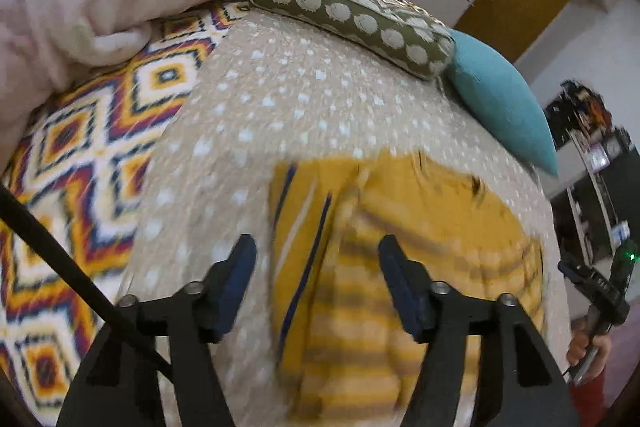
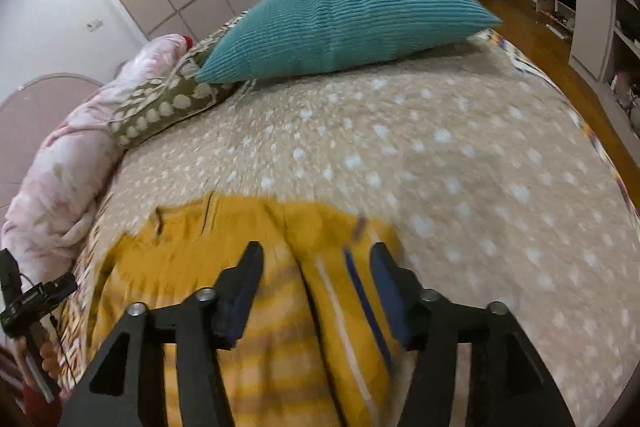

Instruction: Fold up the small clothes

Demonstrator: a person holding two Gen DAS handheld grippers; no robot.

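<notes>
A: Status? Bed first.

B: Bed with spotted tan blanket, teal cushion at the far side. Yellow striped garment lies on the blanket, directly under both tools.

A: Tools?

B: My left tool released, jaws apart, nothing pinched. Right tool same.

A: Next fold?

B: My guess: pinch matching edges, lift evenly, lay flat, smooth creases.

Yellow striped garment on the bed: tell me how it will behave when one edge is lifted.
The yellow striped garment looks like soft knit lying in folds, so it will probably droop and drag rather than hold shape. It seems light. On the fuzzy spotted blanket it may cling somewhat instead of sliding.
</notes>
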